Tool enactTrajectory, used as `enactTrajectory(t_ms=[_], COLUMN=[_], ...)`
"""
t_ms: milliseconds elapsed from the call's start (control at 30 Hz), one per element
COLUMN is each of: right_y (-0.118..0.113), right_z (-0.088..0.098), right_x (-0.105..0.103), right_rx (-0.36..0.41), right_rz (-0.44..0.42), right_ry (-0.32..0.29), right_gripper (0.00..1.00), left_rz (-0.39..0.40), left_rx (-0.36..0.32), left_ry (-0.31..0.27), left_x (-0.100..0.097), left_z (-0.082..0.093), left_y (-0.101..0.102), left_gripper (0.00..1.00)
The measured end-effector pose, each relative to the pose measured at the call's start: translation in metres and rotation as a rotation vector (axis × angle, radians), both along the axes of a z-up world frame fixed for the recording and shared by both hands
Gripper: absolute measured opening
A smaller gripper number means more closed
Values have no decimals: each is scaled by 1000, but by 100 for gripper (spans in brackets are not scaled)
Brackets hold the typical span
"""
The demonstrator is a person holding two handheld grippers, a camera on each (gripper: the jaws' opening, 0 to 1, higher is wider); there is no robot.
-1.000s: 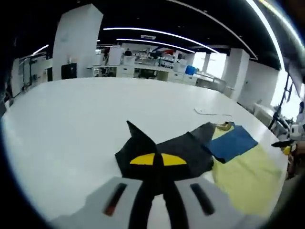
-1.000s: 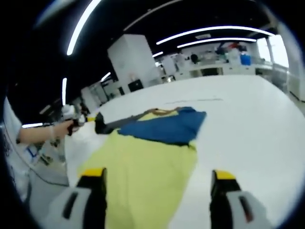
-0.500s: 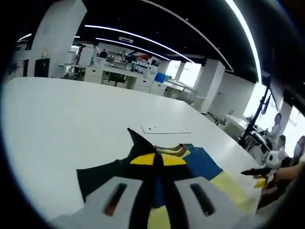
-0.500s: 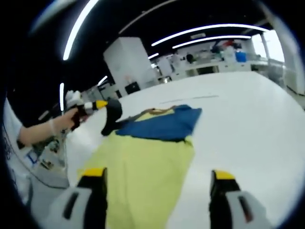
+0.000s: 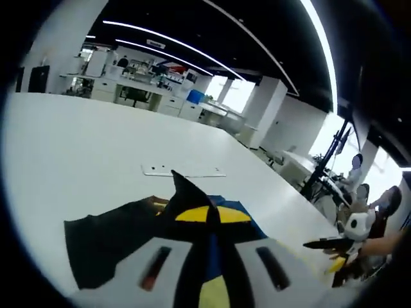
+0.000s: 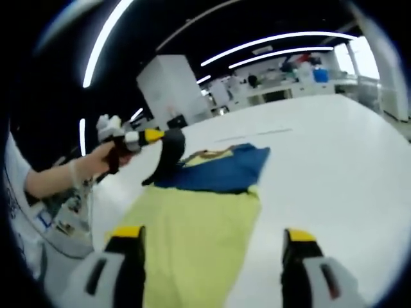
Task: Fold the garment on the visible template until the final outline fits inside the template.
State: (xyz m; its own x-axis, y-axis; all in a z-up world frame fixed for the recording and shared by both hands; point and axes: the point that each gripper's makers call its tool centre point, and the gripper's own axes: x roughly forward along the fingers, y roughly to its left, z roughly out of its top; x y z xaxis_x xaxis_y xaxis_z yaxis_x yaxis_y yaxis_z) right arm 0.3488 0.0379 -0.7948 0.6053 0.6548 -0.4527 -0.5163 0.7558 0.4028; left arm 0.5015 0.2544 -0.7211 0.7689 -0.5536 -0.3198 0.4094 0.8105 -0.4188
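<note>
Aloft, left claw pinching dark sleeve, right claw apparently agape over garment

The garment lies on the table, its sleeve lifted at the left gripper.

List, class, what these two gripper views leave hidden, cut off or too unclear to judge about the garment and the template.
- Garment's near hem: right gripper view, cut off by the bottom edge.
- Pinched dark sleeve: left gripper view, the left gripper covers the grip.
- Template: no outline can be made out on the white table.
</note>
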Motion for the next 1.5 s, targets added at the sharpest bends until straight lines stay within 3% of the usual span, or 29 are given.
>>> enactTrajectory(t_ms=[300, 467, 533, 700, 800, 933, 1067, 1367, 1467, 1500], right_y=[-10, -16, -16, -19, -21, -25, -27, -27, -26, -26], right_z=[-3, -3, -4, -6, -7, -8, -9, -10, -10, -11], right_x=[4, 8, 7, 5, 4, 3, 3, 2, 3, 2], right_rx=[-4, 8, 10, 11, 15, 21, 21, 27, 26, 26], right_rz=[-2, -22, -25, -32, -42, -58, -62, -67, -67, -67], right_ry=[9, 9, 13, 15, 19, 22, 24, 30, 31, 31], right_gripper=[86, 86, 86, 86, 86, 85, 85, 85, 85, 85], left_rz=[-71, -104, -117, -194, -239, -294, -301, -337, -354, -357], left_rx=[7, -1, -18, 36, 28, 89, 98, 96, 90, 94], left_ry=[47, 65, 70, 73, 83, 101, 132, 102, 77, 60], left_x=[3, 2, 0, -12, -23, -36, -40, -43, -47, -47], left_z=[-29, -38, -39, -52, -59, -82, -98, -94, -87, -83], left_y=[-66, -93, -105, -131, -141, -150, -150, -152, -152, -151], left_gripper=[0, 0, 0, 0, 0, 0, 0, 1, 11, 19])
